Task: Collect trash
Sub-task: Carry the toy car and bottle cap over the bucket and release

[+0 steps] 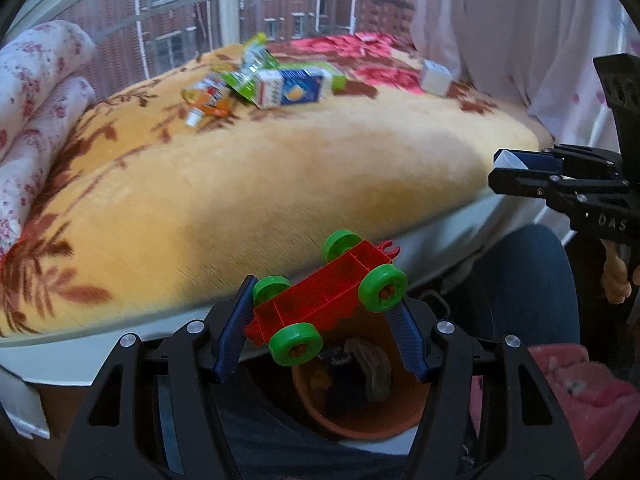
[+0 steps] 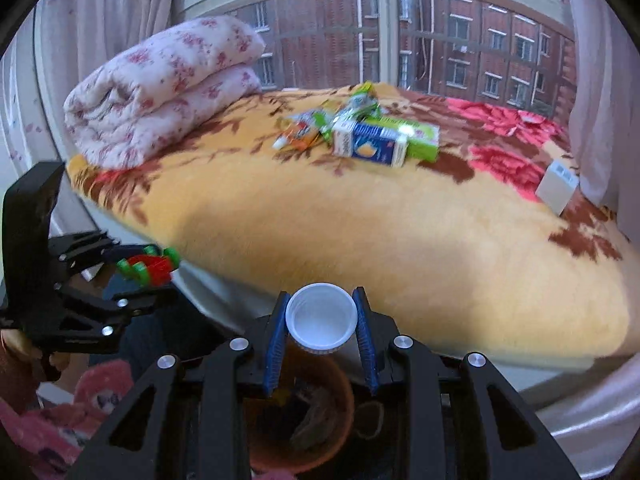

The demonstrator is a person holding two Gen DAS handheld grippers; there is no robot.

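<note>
My left gripper [image 1: 324, 312] is shut on a red toy car with green wheels [image 1: 332, 300], held upside down over a brown bin [image 1: 360, 412] at the bed's edge. My right gripper [image 2: 322, 320] is shut on a white plastic cup [image 2: 321, 318], held above the same brown bin [image 2: 304, 416]. Each gripper shows in the other's view: the right gripper [image 1: 500, 172] and the left gripper [image 2: 160, 272]. On the bed lies a pile of trash: a blue and white carton [image 1: 292, 90], a green box [image 2: 416, 140], an orange pouch [image 1: 208, 100] and green wrappers [image 2: 360, 102].
A yellow floral blanket [image 1: 280, 184] covers the bed. A folded pink floral quilt [image 2: 160, 84] lies at its far left. A small white box [image 2: 556, 188] sits near the right edge. A pink slipper [image 1: 580, 392] is on the floor beside the bin.
</note>
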